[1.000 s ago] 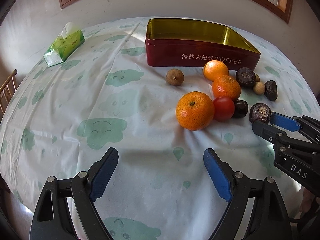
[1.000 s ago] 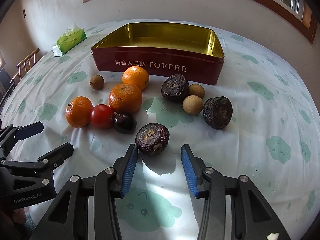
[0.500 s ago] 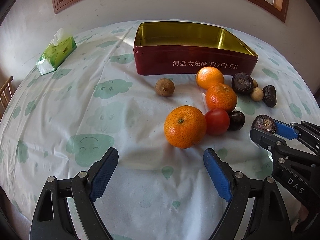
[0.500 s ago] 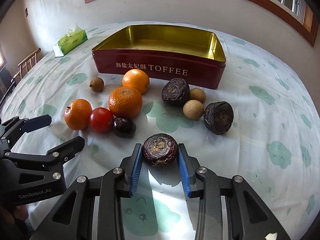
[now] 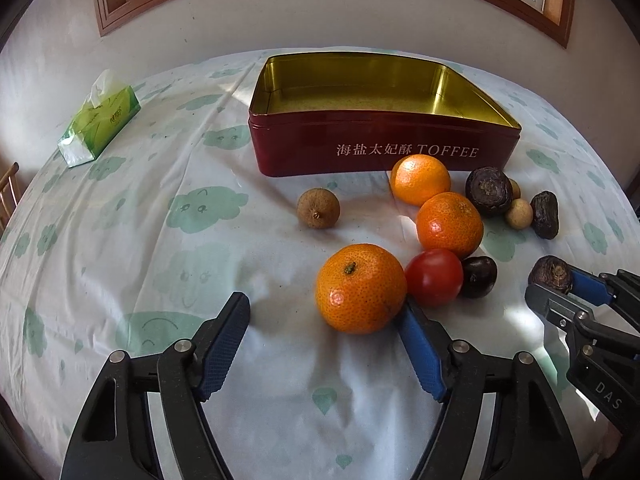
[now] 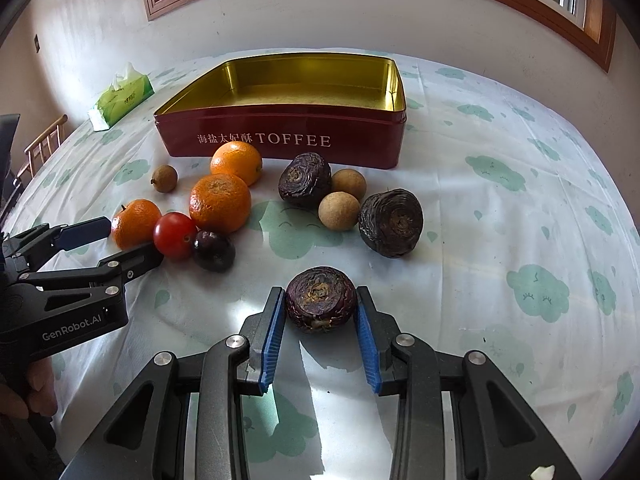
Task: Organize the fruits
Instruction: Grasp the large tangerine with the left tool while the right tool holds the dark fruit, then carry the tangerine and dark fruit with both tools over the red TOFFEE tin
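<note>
Two grippers in frame. Right gripper (image 6: pixel 320 312): blue pads clamped on a dark wrinkled fruit (image 6: pixel 321 299), underside hidden, on the cloth near the camera. Left gripper (image 5: pixel 324 332): jaws closing around the nearest mandarin (image 5: pixel 361 288); right pad touches it, left pad well clear. Tomato (image 5: pixel 434 277) just beside the mandarin, half covering a dark round fruit (image 5: pixel 479 276). Open toffee tin (image 5: pixel 360 148) behind, nothing visible inside. A longan (image 6: pixel 349 185) is partly hidden.
</note>
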The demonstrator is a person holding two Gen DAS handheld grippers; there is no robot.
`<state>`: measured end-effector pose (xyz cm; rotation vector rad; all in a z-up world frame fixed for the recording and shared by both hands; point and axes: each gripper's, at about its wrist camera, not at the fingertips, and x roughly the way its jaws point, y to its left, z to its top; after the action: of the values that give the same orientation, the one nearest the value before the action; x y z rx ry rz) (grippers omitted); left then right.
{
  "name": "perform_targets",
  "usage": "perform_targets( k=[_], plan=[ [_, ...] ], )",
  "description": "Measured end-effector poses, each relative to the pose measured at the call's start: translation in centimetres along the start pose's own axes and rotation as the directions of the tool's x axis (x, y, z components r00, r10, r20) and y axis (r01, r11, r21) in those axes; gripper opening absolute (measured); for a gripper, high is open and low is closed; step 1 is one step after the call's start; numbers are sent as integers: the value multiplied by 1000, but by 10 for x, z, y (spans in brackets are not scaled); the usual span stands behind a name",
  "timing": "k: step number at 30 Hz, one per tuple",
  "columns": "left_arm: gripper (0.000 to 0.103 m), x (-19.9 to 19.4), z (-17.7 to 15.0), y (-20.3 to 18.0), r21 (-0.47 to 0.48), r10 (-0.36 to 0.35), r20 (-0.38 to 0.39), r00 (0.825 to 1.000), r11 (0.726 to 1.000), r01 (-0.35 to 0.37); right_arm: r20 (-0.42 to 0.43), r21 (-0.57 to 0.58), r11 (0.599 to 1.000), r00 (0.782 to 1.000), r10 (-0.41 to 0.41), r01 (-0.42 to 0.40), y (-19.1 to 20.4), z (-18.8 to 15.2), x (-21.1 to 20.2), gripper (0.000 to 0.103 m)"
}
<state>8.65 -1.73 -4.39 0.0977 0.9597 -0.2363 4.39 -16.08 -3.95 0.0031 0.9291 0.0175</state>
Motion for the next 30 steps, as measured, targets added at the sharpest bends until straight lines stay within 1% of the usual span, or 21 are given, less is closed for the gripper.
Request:
perform_targets(
  k=[1, 2, 3, 4, 6, 7, 8, 15, 30],
  plan=[
    [71, 0, 1, 0, 0, -8, 3, 1000, 1000, 8, 1, -1, 1000, 1000, 1, -1, 0, 0, 0, 32],
    [66, 0, 1, -1, 7, -9, 7, 1000, 1000, 9, 1, 0, 1000, 1000, 1, -1, 0, 0, 0, 32],
    [59, -1, 1, -3, 14, -19, 12, 1000, 1000, 19, 2, 0, 1000, 1000, 1, -1, 0, -1, 0, 32],
    [57, -1, 1, -4, 22, -25, 16, 1000, 999, 25, 2, 0, 1000, 1000, 0, 0, 0, 0, 0, 32],
    [48, -2, 0, -6, 32, -36, 22, 999, 999, 35, 2, 0, 1000, 1000, 0, 0, 0, 0, 0, 32],
    [45, -3, 0, -6, 33, -40, 24, 999, 999, 39, 1, 0, 1000, 1000, 0, 0, 0, 0, 0, 32],
    [40, -3, 0, -7, 33, -41, 25, 999, 999, 40, 2, 0, 1000, 1000, 1, -1, 0, -1, 0, 32],
    [38, -5, 0, -1, 10, -67, 21, 998, 998, 66, 3, 2, 1000, 1000, 2, -2, -1, -1, -1, 33],
    [38, -9, -5, 5, -11, -62, 5, 998, 998, 62, -2, -4, 1000, 1000, 0, 0, -1, -1, -1, 32]
  ],
)
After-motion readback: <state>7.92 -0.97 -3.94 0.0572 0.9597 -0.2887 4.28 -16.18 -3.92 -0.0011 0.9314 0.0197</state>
